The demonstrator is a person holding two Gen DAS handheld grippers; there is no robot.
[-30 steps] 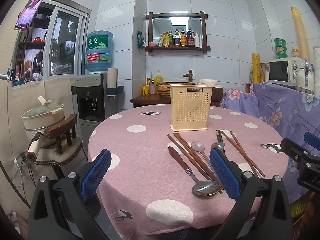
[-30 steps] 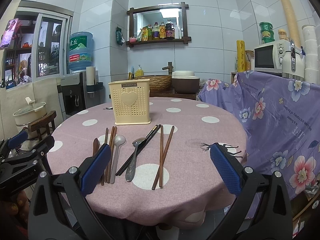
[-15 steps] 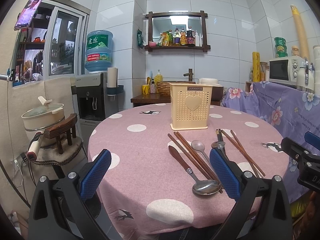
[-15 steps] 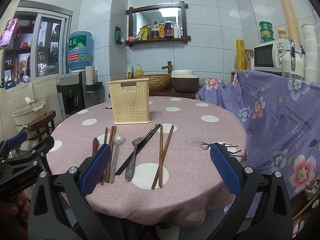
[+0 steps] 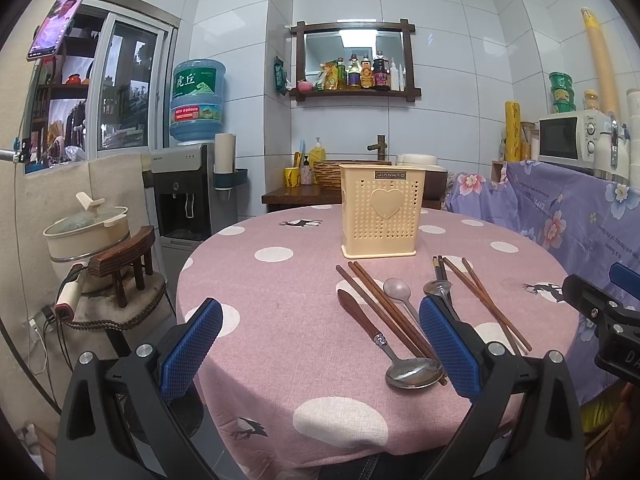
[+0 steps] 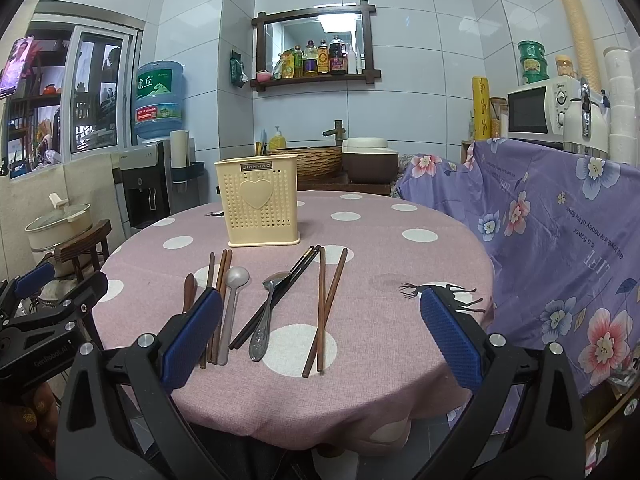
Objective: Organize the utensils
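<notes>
A cream perforated utensil holder (image 5: 382, 216) (image 6: 260, 205) with a heart stands upright mid-table on the pink polka-dot cloth (image 5: 280, 312). In front of it lie brown chopsticks (image 6: 325, 308), black chopsticks (image 6: 280, 296), a second brown pair (image 5: 384, 308), a white spoon (image 6: 234, 300), a steel spoon (image 6: 266, 320) and a wood-handled steel spoon (image 5: 392, 354). My left gripper (image 5: 320, 344) hangs open at the table's near edge, nothing between its blue pads. My right gripper (image 6: 320, 336) is open too, above the near end of the utensils.
A purple flowered cloth (image 6: 560, 240) covers a counter at the right, with a microwave (image 6: 536, 110) on it. At the left stand a water dispenser (image 5: 188, 200), a pot (image 5: 86, 228) and a small wooden stool (image 5: 124, 264). A basket and sink sit behind the table.
</notes>
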